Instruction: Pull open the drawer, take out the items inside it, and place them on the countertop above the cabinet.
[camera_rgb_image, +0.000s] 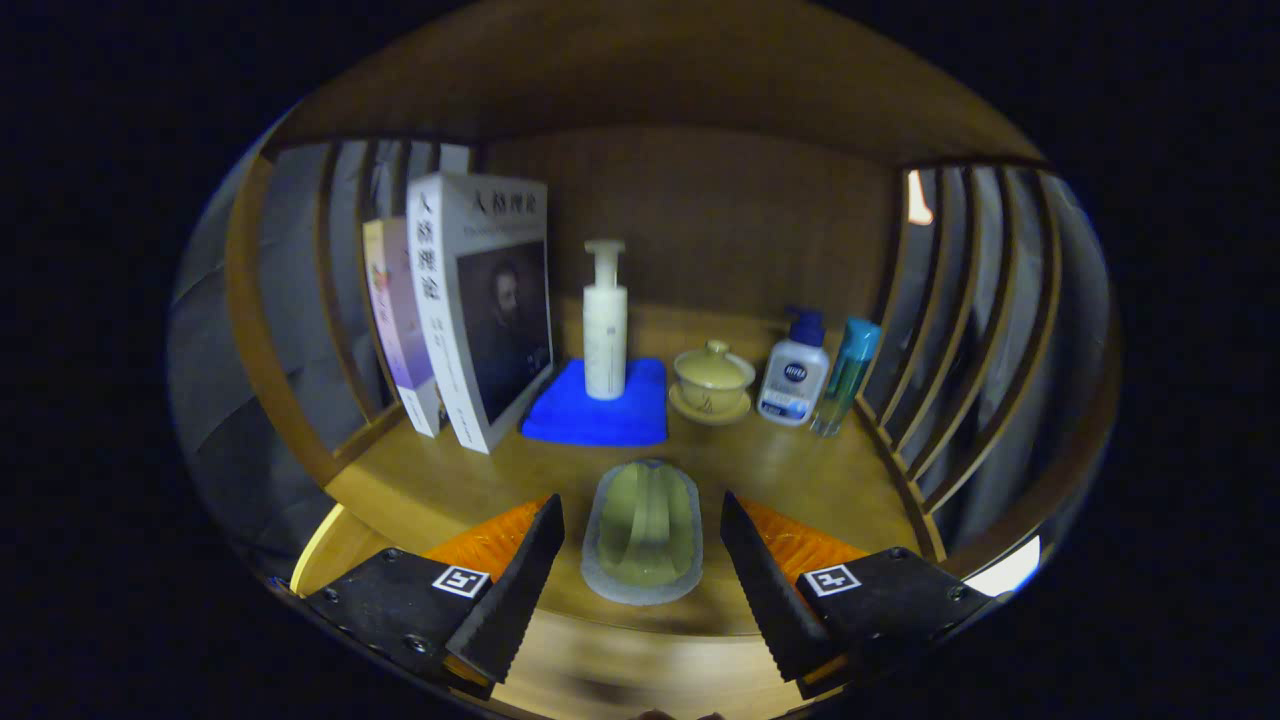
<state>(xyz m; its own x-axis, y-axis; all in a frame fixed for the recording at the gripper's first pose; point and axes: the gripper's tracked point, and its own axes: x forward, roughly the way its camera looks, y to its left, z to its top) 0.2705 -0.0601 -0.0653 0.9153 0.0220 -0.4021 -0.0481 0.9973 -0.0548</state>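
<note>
At the far left, curved wooden slats (300, 330) are seen forming the side of a wooden shelf-like cabinet top. Just inside them, two upright paperback books are stood side by side on the smooth wooden bench (800, 470): a thin pastel-covered book (398, 320) and, to its right, a thick white book with a dark portrait on its cover (485, 300). To the right of the books, a flat, soft blue folded cloth (598, 410) is laid, and a tall white cylindrical pump bottle (605, 325) is stood upright on it. Further right, a small glazed yellow lidded ceramic cup on a matching saucer (712, 382) is placed on the bench. Beside it, a squat white plastic pump bottle with a dark blue cap (794, 375) is stood, and just beside that a slim translucent teal bottle (848, 375) is leaned near the right-hand slats.

Nearer, a pale green oval item with a grey rim (642, 530) is seen lying on the bench, directly between the fingers of the tool (640, 560). The fingers, with ribbed inner faces, are held wide apart, and neither is touching the item; nothing is grasped.
</note>
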